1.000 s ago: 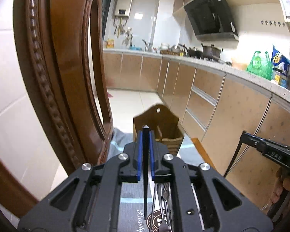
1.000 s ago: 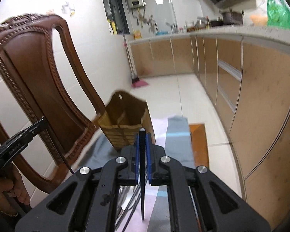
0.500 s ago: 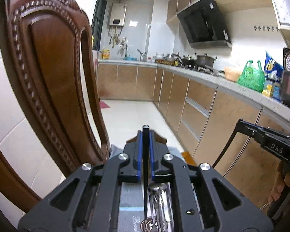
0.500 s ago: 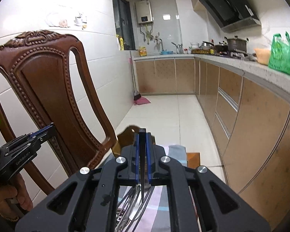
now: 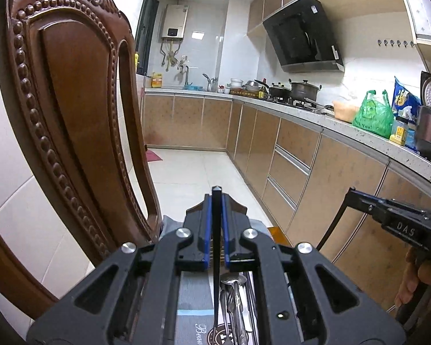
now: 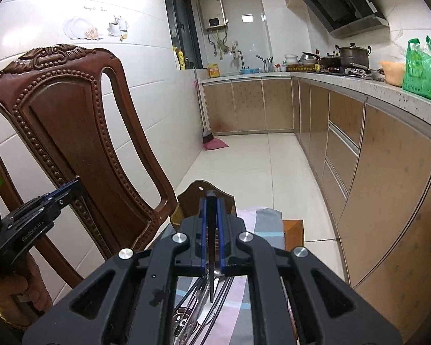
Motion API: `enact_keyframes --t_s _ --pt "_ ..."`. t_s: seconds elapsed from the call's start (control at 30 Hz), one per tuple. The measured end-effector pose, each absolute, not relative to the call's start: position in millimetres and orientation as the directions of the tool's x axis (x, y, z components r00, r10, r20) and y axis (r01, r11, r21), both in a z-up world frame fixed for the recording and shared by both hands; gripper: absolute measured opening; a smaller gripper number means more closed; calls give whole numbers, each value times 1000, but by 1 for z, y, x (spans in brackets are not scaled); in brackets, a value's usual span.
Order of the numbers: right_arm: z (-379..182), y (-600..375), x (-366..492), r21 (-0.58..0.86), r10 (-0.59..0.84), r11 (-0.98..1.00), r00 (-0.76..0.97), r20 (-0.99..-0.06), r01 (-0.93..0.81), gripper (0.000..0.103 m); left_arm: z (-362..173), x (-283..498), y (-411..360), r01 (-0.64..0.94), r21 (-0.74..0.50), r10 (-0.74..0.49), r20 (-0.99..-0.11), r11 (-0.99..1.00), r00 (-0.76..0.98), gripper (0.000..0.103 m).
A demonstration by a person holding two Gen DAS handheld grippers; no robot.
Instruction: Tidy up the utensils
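Several metal utensils (image 5: pixel 235 302) lie in a pile on a striped cloth, seen under my left gripper (image 5: pixel 216 192), which is shut and empty above them. The same pile (image 6: pixel 199 302) shows under my right gripper (image 6: pixel 211 195), also shut and empty. A brown wooden utensil holder (image 6: pixel 196 194) stands at the far end of the cloth, mostly hidden behind the right gripper's fingers. In the left wrist view only its top edge (image 5: pixel 238 211) shows behind the fingers. Each gripper shows at the edge of the other's view.
A carved wooden chair back (image 5: pixel 71 120) stands close on the left, also in the right wrist view (image 6: pixel 71 132). Kitchen cabinets (image 6: pixel 388 187) and a counter with pots and a green bag (image 5: pixel 372 115) run along the right. Tiled floor (image 6: pixel 258 166) lies ahead.
Both grippers have tilted upward and pulled back. The holder has dropped behind the fingers, and more of the kitchen shows. Both stay shut.
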State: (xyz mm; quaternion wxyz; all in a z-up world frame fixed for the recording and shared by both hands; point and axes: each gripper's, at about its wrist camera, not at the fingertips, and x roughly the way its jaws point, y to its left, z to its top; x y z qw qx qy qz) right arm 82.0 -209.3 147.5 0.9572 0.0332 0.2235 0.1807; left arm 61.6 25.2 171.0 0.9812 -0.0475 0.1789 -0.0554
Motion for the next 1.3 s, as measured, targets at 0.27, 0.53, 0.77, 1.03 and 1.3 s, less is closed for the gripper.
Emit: enact_keyframes --t_s 0.27,0.53,0.77,1.03,1.3 --pt "169 -194 85 106 358 933 855 -374 -344 7 177 69 31 95 -148 -137 -307 984 942 6" --pt "200 -153 145 80 328 944 891 -313 -320 7 176 73 47 75 -146 -114 -288 987 951 6" --pt "175 -123 206 55 251 968 922 -296 -246 7 168 77 65 36 -150 -79 -288 988 954 6" --pt "108 -135 262 220 252 960 883 -395 -176 7 159 84 71 29 -156 -77 -310 987 948 6" --pt "92 -169 224 276 281 944 879 -386 -181 93 160 100 62 14 -156 -65 -328 988 942 6"
